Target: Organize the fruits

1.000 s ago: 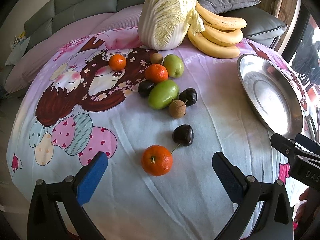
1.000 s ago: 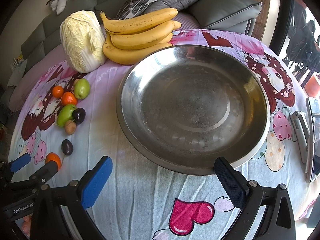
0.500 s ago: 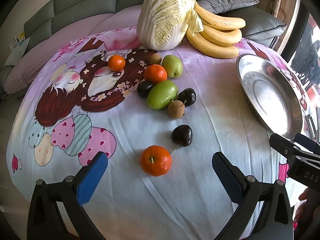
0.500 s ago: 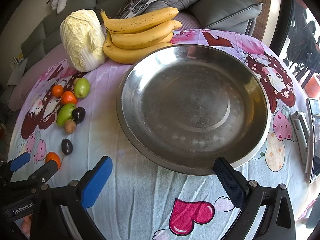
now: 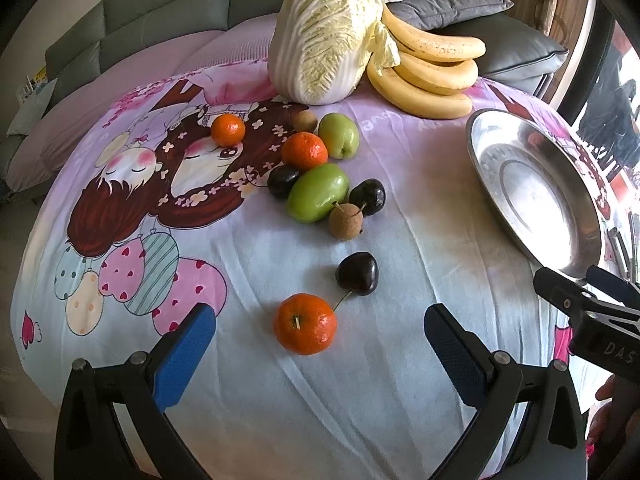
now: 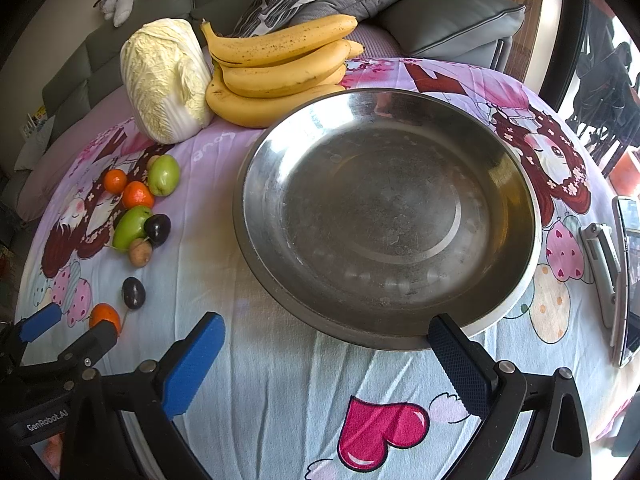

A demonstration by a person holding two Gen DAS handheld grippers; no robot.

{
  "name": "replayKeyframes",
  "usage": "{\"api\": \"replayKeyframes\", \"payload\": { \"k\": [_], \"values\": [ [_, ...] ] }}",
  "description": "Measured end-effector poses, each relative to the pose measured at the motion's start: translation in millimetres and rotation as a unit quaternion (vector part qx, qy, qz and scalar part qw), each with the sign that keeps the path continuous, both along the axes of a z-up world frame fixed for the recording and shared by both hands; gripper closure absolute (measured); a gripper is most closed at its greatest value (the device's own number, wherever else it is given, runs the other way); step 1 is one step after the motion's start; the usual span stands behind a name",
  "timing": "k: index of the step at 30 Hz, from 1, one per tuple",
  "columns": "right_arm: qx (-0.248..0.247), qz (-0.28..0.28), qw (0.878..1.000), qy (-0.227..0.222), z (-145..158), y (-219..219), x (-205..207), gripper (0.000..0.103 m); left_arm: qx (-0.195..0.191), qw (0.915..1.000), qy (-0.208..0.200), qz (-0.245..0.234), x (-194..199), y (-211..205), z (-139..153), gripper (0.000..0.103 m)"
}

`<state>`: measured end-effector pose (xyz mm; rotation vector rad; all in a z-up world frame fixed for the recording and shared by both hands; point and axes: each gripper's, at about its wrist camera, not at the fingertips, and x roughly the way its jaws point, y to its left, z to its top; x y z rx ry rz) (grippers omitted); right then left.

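Observation:
A tangerine (image 5: 305, 329) lies on the patterned cloth just ahead of my left gripper (image 5: 318, 342), which is open with nothing between its blue pads. Behind it sits a dark cherry (image 5: 357, 273), then a cluster of a longan (image 5: 345, 221), green fruits (image 5: 318, 192), dark cherries and more tangerines (image 5: 304, 151). An empty steel basin (image 6: 384, 216) fills the right wrist view. My right gripper (image 6: 326, 346) is open at the basin's near rim, holding nothing. A banana bunch (image 6: 280, 72) lies at the back.
A napa cabbage (image 5: 326, 34) stands at the back beside the bananas. A phone and a metal tool (image 6: 602, 264) lie at the table's right edge. A grey sofa with cushions (image 6: 440, 20) is behind the round table.
The left gripper has edged slightly forward and right, so the fruit sits a little lower-left in its view. The right gripper has barely moved.

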<state>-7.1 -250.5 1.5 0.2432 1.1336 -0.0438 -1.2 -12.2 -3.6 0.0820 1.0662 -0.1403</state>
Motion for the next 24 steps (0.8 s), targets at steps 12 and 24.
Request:
{"api": "replayKeyframes", "payload": {
  "k": [12, 24],
  "values": [
    [-0.002, 0.002, 1.000, -0.001, -0.3, -0.1, 0.6, 0.000, -0.029, 0.9996, -0.001, -0.002, -0.6, 2.8, -0.5, 0.000],
    [0.015, 0.038, 0.999, -0.035, 11.8, 19.3, 6.5, 0.000, -0.036, 0.9985, 0.017, 0.036, -2.7, 28.5, -1.3, 0.000]
  ]
}}
